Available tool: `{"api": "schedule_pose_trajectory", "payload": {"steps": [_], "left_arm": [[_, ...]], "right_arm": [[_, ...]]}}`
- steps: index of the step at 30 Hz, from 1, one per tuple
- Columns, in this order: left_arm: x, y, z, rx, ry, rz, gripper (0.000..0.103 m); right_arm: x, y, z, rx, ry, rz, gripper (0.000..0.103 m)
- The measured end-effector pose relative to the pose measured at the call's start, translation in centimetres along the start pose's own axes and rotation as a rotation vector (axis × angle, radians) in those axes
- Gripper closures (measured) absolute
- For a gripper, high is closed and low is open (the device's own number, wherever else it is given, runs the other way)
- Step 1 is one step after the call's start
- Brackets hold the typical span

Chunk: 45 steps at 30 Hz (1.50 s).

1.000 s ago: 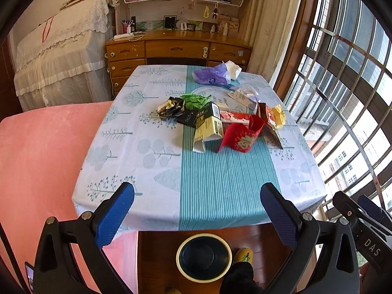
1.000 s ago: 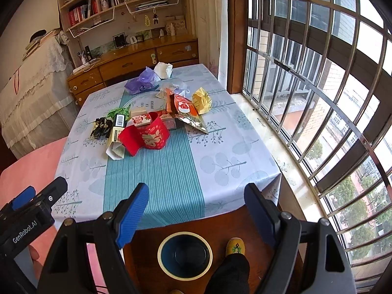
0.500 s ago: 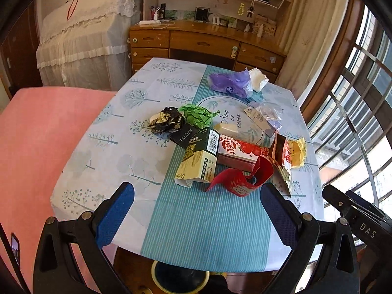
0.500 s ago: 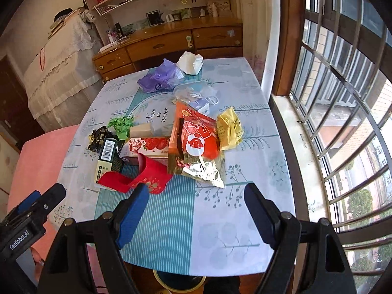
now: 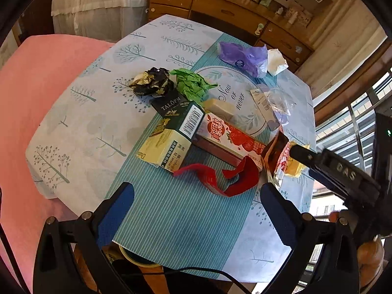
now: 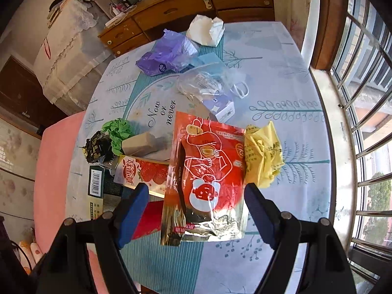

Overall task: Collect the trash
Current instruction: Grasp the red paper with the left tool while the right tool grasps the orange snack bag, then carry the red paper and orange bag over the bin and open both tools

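Trash lies heaped on the table (image 5: 80,125). In the left wrist view I see a green-and-cream carton (image 5: 171,139), a strawberry carton (image 5: 230,137), a curled red wrapper (image 5: 220,176), green paper (image 5: 191,83), a dark foil wad (image 5: 152,82) and a purple bag (image 5: 242,56). My left gripper (image 5: 196,201) is open, just short of the red wrapper. In the right wrist view a red foil pouch (image 6: 208,171) lies between the open jaws of my right gripper (image 6: 196,203), with a yellow wrapper (image 6: 262,154) beside it. The right gripper also shows in the left wrist view (image 5: 338,171).
A round bin (image 5: 137,257) peeks out under the table's near edge. A pink cushioned seat (image 5: 22,98) lies left of the table. Window bars (image 6: 362,98) run along the right. A wooden dresser (image 5: 220,12) stands behind. A clear bag (image 6: 208,83) and white paper (image 6: 205,29) lie further back.
Both grippers have moved forward and down over the table. The trash now looms larger, and the right gripper's jaws now straddle the red foil pouch. Both stay open.
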<state>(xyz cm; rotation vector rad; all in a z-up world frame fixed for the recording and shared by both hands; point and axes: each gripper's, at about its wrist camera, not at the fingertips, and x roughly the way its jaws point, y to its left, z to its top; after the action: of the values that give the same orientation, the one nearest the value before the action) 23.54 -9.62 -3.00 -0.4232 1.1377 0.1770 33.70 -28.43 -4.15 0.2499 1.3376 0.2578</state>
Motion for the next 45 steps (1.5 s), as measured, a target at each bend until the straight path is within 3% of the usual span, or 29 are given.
{"api": "schedule_pose_trajectory", "payload": {"steps": [4, 9, 17, 19, 23, 25, 30, 36, 37, 39, 41, 42, 44, 45], "left_arm": [[1.2, -0.6, 0.0, 0.012, 0.040, -0.011, 0.001], [1.3, -0.9, 0.2, 0.036, 0.037, -0.025, 0.001], [2.5, -1.3, 0.3, 0.053, 0.083, -0.067, 0.001], [2.8, -1.5, 0.3, 0.050, 0.094, -0.083, 0.001], [3.7, -1.8, 0.4, 0.043, 0.112, -0.089, 0.001], [4.2, -2.1, 0.5, 0.041, 0.129, -0.086, 0.001], [5.7, -3.1, 0.8, 0.027, 0.165, -0.075, 0.001], [7.6, -3.7, 1.8, -0.035, 0.188, -0.027, 0.001], [8.0, -3.8, 1.9, -0.048, 0.196, -0.020, 0.005], [9.1, -3.8, 2.0, -0.078, 0.237, -0.021, 0.026], [10.3, -3.8, 1.9, -0.093, 0.288, -0.030, 0.057], [10.7, -3.7, 1.8, -0.098, 0.299, -0.029, 0.062], [10.8, -3.6, 1.5, -0.105, 0.288, -0.053, 0.085], [10.6, -3.5, 1.4, -0.100, 0.281, -0.071, 0.087]], "right_arm": [[2.8, 0.5, 0.8, -0.011, 0.098, -0.044, 0.022], [4.5, 1.3, 0.2, -0.093, 0.132, -0.136, 0.022], [4.9, -0.8, -1.5, -0.099, 0.193, -0.100, 0.022], [4.9, -1.5, -1.9, -0.091, 0.203, -0.078, 0.035], [4.8, -2.5, -3.0, -0.102, 0.207, -0.060, 0.050], [4.7, -2.8, -3.2, -0.109, 0.198, -0.055, 0.065], [4.5, -3.4, -3.8, -0.111, 0.203, 0.001, 0.089], [4.2, -4.3, -4.5, -0.096, 0.204, 0.058, 0.101], [4.1, -4.4, -4.5, -0.093, 0.205, 0.066, 0.101], [3.7, -4.8, -4.7, -0.079, 0.212, 0.088, 0.101], [3.4, -5.1, -4.8, -0.058, 0.220, 0.116, 0.101], [3.3, -5.1, -4.7, -0.052, 0.222, 0.123, 0.101], [2.9, -5.0, -4.8, -0.052, 0.219, 0.131, 0.101], [2.7, -5.0, -4.8, -0.052, 0.218, 0.138, 0.101]]}}
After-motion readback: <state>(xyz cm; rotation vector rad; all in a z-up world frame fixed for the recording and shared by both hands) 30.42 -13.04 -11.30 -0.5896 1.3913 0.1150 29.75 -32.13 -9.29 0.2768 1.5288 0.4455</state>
